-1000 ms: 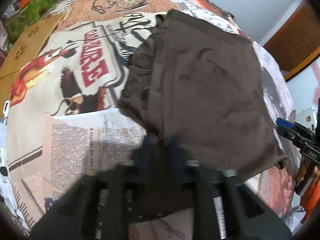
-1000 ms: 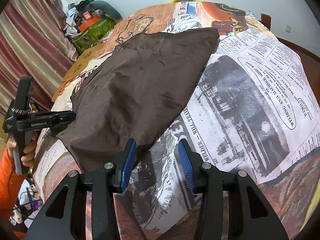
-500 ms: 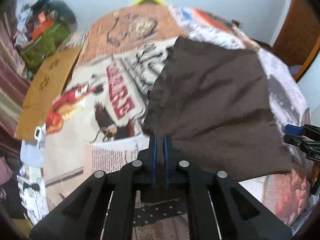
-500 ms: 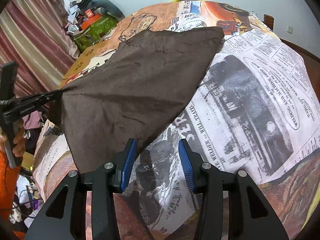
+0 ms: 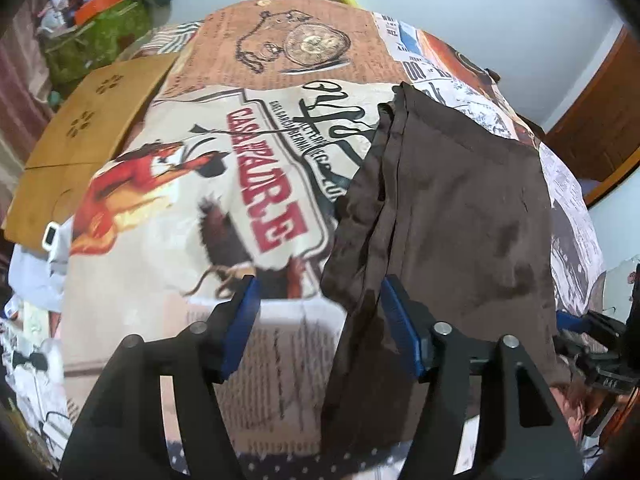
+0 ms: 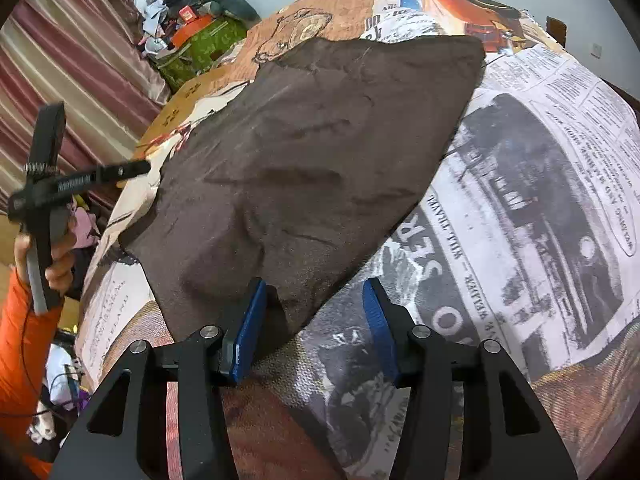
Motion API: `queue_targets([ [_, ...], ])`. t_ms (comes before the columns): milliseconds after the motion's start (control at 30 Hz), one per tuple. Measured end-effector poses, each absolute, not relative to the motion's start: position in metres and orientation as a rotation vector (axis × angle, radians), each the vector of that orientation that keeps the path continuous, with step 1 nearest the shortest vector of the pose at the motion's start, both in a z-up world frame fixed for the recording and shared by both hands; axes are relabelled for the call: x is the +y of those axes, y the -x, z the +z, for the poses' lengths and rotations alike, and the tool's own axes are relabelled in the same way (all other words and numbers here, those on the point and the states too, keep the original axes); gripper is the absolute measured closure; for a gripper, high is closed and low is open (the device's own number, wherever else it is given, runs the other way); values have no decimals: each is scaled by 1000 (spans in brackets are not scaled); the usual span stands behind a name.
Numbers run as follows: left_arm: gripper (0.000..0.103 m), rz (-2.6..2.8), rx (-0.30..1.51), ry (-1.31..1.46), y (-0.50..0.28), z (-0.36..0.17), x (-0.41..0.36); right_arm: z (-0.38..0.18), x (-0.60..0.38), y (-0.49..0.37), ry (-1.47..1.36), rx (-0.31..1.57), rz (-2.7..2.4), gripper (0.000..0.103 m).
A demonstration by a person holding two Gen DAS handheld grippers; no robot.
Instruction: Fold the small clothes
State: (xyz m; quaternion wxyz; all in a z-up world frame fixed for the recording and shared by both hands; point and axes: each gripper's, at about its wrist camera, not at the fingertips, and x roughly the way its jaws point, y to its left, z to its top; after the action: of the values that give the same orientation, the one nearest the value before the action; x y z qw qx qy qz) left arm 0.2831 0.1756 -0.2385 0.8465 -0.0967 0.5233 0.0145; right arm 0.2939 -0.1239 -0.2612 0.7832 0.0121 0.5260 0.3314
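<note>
A dark brown cloth (image 5: 460,208) lies spread on the newspaper-print bedcover (image 5: 240,184). My left gripper (image 5: 318,284) hovers over the cloth's near left edge with its jaws opening. That edge hangs loose between the jaws, against the right pad, and nothing pinches it. In the right wrist view the cloth (image 6: 320,160) runs from the far side down to my right gripper (image 6: 315,286). Its jaws are also opening, and the cloth's near corner lies between them beside the left pad. A hand in an orange sleeve (image 6: 24,320) holds the left gripper (image 6: 120,170) at the cloth's left edge.
A wooden board (image 5: 88,140) lies at the bed's left side, with a green bag and clutter (image 6: 200,40) beyond it. Striped curtains (image 6: 72,80) hang on the left and a wooden door (image 5: 600,112) stands on the right. The right gripper (image 5: 580,328) shows at the right edge.
My left gripper was shut on the cloth's edge and pulling it taut; now its jaws are apart and the edge has slackened and dropped. The right jaws have widened a little.
</note>
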Motion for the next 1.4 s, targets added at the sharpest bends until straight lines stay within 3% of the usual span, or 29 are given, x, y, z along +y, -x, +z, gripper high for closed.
queue_targets([
  [167,42,44,1138,149,-306,-263,167,-261,-115,-290,7,1126,756,59],
  [233,50,30,1143,137,-310,-269,164,-263,-111,-290,26,1124,770,71],
  [300,55,32,1129,120,-309,-270,159,-263,-108,-290,54,1123,770,90],
  [333,60,36,1123,101,-309,-270,157,-263,-107,-290,67,1121,775,93],
  [367,62,39,1118,81,-308,-269,154,-263,-106,-290,80,1114,774,95],
  [433,94,-3,1125,91,-306,-267,152,-263,-103,-288,110,1097,771,97],
  [567,97,-6,1143,62,-304,-263,142,-262,-101,-288,160,1077,764,98],
  [1067,97,-83,1194,94,-272,-252,94,-262,-173,-305,172,1087,583,99],
  [1167,89,-80,1207,132,-266,-246,97,-258,-186,-303,151,1100,547,98],
  [1267,72,-88,1204,171,-257,-239,100,-249,-199,-297,81,1107,540,96],
  [1333,68,-96,1201,182,-250,-236,99,-242,-203,-291,55,1087,553,91],
  [1400,62,-112,1205,194,-244,-235,98,-235,-203,-285,41,1065,560,78],
])
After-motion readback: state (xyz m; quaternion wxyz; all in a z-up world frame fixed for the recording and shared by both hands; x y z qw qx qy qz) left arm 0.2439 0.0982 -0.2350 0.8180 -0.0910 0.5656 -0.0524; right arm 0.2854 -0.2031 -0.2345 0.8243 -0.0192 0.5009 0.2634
